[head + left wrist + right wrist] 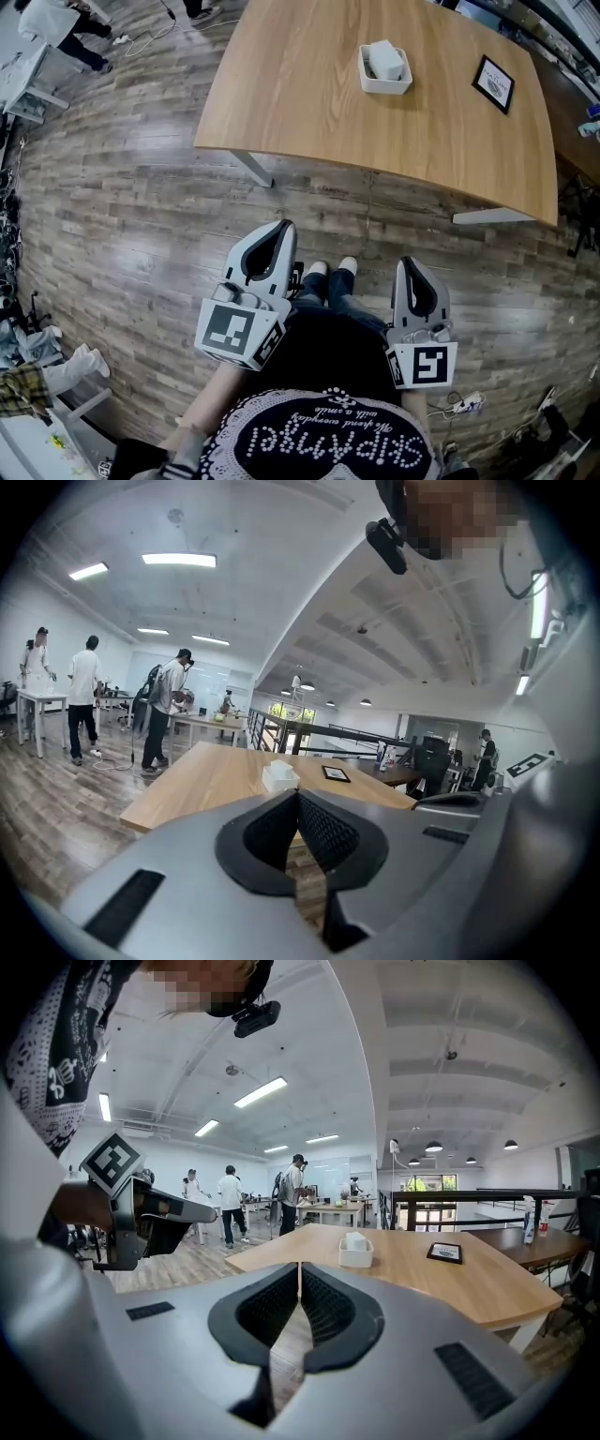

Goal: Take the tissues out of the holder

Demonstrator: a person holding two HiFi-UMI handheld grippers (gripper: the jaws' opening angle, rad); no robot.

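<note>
A white holder with a stack of white tissues stands on the wooden table, far from both grippers. The same holder shows small in the left gripper view, and the holder with tissues shows in the right gripper view. My left gripper is held at waist height over the floor, jaws shut and empty; its tips meet. My right gripper hangs beside it, also shut on nothing, tips touching.
A black framed card lies on the table right of the holder. Grey wood floor separates me from the table's near edge. Several people stand at desks in the background. Cables and a power strip lie by my right foot.
</note>
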